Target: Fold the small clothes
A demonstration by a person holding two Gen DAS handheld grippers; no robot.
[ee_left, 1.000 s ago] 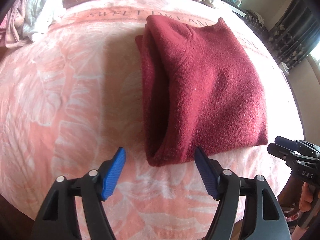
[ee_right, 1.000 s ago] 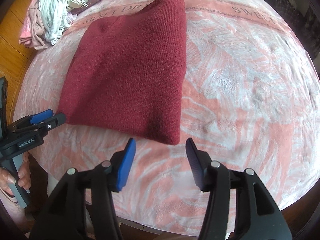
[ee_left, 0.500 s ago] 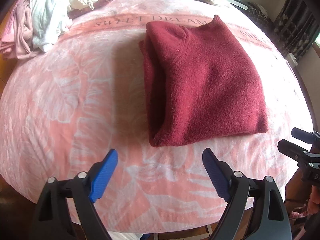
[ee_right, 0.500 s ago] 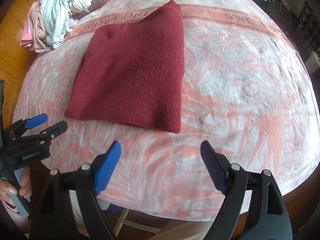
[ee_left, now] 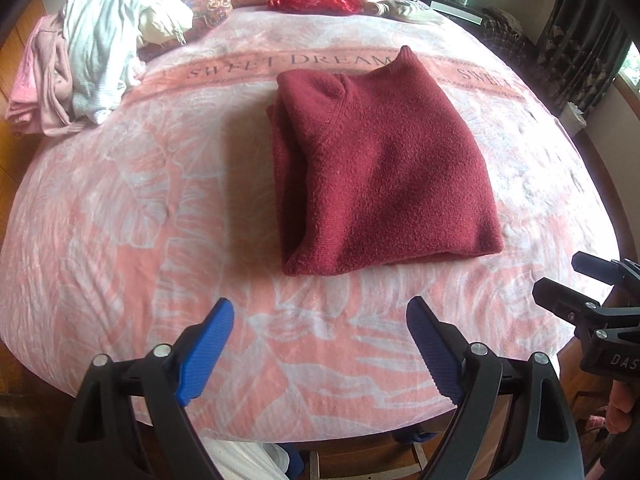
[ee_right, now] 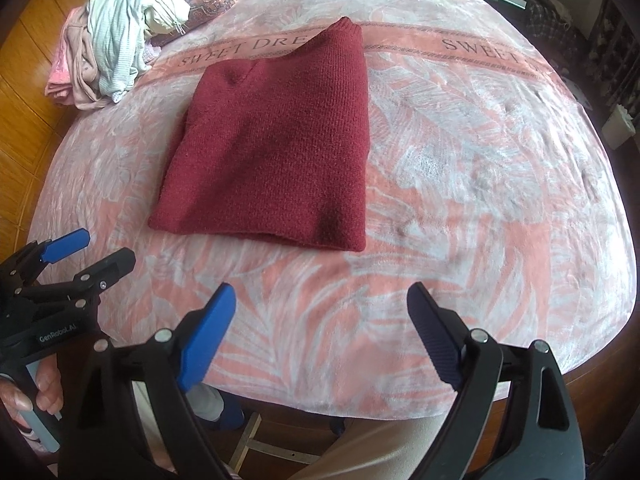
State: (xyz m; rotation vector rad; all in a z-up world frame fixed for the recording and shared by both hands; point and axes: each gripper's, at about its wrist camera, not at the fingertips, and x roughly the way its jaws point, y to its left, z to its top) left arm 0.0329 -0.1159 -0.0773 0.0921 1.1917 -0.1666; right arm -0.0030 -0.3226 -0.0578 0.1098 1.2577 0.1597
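Folded maroon sweater (ee_left: 380, 168) lies on the pink blanket (ee_left: 120, 208), both tools spread wide and holding nothing.

The left tool (ee_left: 320, 344) and right tool (ee_right: 320, 340) hover over the blanket's near edge, apart from the sweater, blue pads (ee_right: 206, 340) well separated. The sweater sits mid-blanket, its far corner touching the "SWEET DREAM" band. A heap of pale clothes (ee_left: 92, 56) rests at the far left.
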